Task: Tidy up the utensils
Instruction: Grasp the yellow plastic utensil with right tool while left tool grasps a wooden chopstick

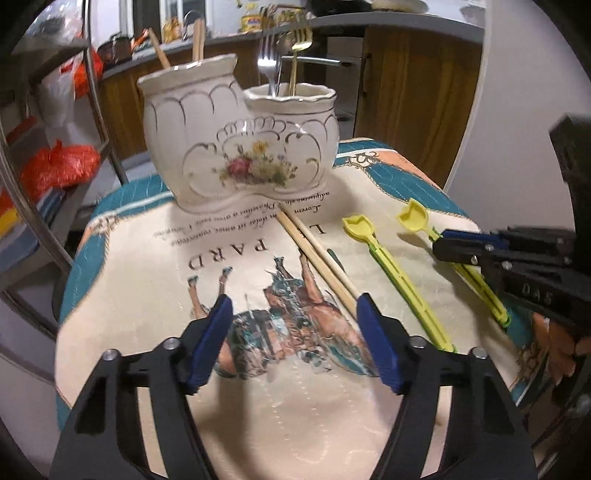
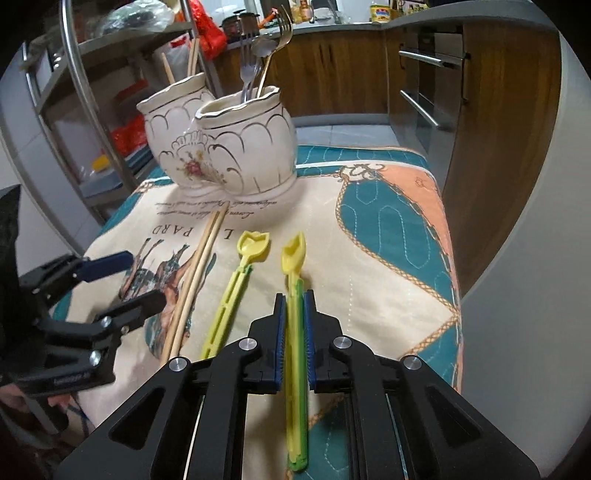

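Gripping one yellow tong-spoon (image 2: 293, 295) in front of the ceramic holder (image 2: 236, 147) — right gripper (image 2: 294, 306) clamped; left gripper (image 1: 295, 332) half-open, empty, nearing chopsticks (image 1: 317, 254) — next: lift.

The right gripper's (image 2: 293, 295) pads cover the middle of the yellow-green spoon's handle (image 2: 295, 406). Fork and spoon stems (image 2: 251, 86) vanish inside the ceramic holder (image 2: 251, 147), as do the chopstick ends (image 1: 197, 40). Small script on the cloth (image 1: 236, 218) is unreadable. Counter clutter (image 1: 255, 22) is blurred.
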`<state>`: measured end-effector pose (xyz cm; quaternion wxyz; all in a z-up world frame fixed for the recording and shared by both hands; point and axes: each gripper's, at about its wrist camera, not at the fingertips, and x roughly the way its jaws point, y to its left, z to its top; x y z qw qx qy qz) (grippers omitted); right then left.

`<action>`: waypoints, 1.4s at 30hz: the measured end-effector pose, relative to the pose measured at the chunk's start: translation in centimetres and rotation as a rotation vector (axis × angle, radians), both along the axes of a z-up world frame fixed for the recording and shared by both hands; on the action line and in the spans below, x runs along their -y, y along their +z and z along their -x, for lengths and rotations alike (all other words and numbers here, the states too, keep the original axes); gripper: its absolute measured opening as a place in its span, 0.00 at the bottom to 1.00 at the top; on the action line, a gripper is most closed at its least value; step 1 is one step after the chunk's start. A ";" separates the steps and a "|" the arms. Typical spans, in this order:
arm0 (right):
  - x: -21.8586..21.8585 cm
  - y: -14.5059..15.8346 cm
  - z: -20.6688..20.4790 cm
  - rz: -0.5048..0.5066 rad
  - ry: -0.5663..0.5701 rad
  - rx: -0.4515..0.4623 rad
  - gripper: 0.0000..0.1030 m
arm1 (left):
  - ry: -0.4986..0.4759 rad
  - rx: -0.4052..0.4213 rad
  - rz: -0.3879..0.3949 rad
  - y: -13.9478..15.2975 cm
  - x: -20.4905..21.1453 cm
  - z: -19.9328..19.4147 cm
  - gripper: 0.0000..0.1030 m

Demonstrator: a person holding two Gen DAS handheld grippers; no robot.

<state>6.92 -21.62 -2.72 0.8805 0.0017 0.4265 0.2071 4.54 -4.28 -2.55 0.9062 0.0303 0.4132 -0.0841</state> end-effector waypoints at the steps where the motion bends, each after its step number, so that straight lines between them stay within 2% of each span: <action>1: 0.2 0.0 0.1 -0.006 0.001 0.000 0.10 | 0.006 -0.009 0.011 0.0 0.0 -0.1 0.61; 6: 0.7 0.0 0.4 -0.046 0.006 0.006 0.10 | 0.018 -0.027 0.065 -0.1 0.7 -0.1 0.54; 8: 0.8 0.1 0.6 -0.050 0.007 0.016 0.10 | 0.021 -0.038 0.054 -0.3 1.2 -0.1 0.49; 13: 0.9 0.3 1.1 -0.050 0.018 0.048 0.10 | 0.037 -0.048 0.036 -0.9 1.7 -0.3 0.46; 15: 1.0 0.2 1.2 -0.045 0.019 0.052 0.10 | 0.043 -0.048 0.029 -0.9 1.9 -0.5 0.39; 23: 1.3 -0.7 1.2 -0.061 0.032 0.037 0.10 | 0.049 -0.050 0.004 -1.2 3.0 -1.0 0.38; 25: 1.2 -0.8 1.2 -0.059 0.038 0.034 0.10 | 0.051 -0.051 0.003 -1.1 3.0 -1.1 0.30; 27: 1.2 -1.0 1.2 -0.062 0.042 0.030 0.10 | 0.042 -0.058 0.012 -1.0 2.6 -1.3 0.11; 31: 1.1 -1.1 1.2 -0.068 0.053 0.026 0.10 | 0.006 -0.095 0.064 -0.8 1.3 -1.8 0.09; 33: 1.0 -1.1 1.3 -0.068 0.063 0.023 0.10 | -0.026 -0.107 0.051 -0.6 0.9 -1.7 0.06; 37: 0.6 -1.0 1.5 -0.075 0.096 -0.001 0.10 | -0.112 -0.136 0.003 -0.4 0.3 -1.3 0.05; 42: 0.2 -1.0 1.7 -0.058 0.105 -0.018 0.10 | -0.175 -0.146 -0.103 -0.3 -1.1 -0.3 0.05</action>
